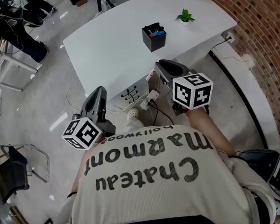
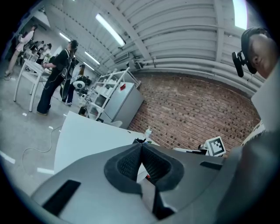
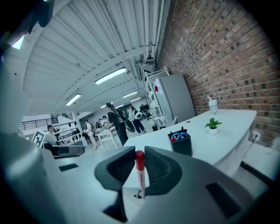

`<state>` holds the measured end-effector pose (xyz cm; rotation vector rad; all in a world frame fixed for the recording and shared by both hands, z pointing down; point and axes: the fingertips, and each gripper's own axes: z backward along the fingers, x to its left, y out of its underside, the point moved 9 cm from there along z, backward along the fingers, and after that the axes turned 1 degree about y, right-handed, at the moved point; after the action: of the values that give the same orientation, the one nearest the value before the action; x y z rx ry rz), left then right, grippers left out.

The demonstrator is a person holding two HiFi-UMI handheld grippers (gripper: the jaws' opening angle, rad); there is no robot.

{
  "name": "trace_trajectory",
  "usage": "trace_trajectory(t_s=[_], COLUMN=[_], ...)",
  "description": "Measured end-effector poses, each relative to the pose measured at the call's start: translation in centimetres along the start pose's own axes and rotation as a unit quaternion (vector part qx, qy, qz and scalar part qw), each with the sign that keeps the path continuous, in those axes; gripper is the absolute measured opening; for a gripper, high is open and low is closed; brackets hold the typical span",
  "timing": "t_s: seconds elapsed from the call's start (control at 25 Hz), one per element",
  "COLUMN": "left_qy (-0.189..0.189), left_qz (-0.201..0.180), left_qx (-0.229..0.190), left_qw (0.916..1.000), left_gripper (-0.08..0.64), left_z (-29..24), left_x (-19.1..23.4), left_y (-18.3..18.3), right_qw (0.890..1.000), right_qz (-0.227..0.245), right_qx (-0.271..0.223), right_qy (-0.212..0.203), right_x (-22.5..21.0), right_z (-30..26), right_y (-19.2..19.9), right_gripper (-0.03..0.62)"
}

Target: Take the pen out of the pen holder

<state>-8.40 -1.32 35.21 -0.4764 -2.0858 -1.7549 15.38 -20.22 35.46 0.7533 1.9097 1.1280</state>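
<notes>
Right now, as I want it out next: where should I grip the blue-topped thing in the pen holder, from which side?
Probably its blue top, which pokes above the rim, from straight above: the black pen holder stands upright, open-topped, and its walls hide the rest.

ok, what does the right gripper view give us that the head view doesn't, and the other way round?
Right gripper view only: the red-capped pen standing upright, clamped between the jaws of the right gripper, and a white cabinet by the brick wall.
Head view only: the power strip and cables on the floor under the table, and the person's printed shirt.
Both: the white table, the black pen holder with red and blue things in it, the potted plant, and the left gripper.
</notes>
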Motion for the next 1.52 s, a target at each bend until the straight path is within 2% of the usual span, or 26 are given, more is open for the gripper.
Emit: trace_trajectory(t_s=[0.28,0.88,1.52], left_qy=[0.009,0.031,0.045], left_qz=[-0.007,-0.007,-0.002], left_qx=[0.013,0.024,0.026], left_qw=[0.9998,0.9992,0.9987], left_gripper=[0.000,0.000,0.000], left_z=[-0.1,0.3,0.6], left_x=[-1.5,-4.0,-4.2], left_y=[1.0,2.9,3.6], right_qw=[0.997,0.999,0.998], right_qz=[-0.035,-0.012,-0.009], right_qx=[-0.053,-0.021,-0.013], right_qy=[0.034,0.043,0.053], right_x=[-0.6,-1.1,-0.9], right_z=[2.1,5.3,6.2], right_y=[0.0,2.4,3.1], right_gripper=[0.067,0.067,0.067])
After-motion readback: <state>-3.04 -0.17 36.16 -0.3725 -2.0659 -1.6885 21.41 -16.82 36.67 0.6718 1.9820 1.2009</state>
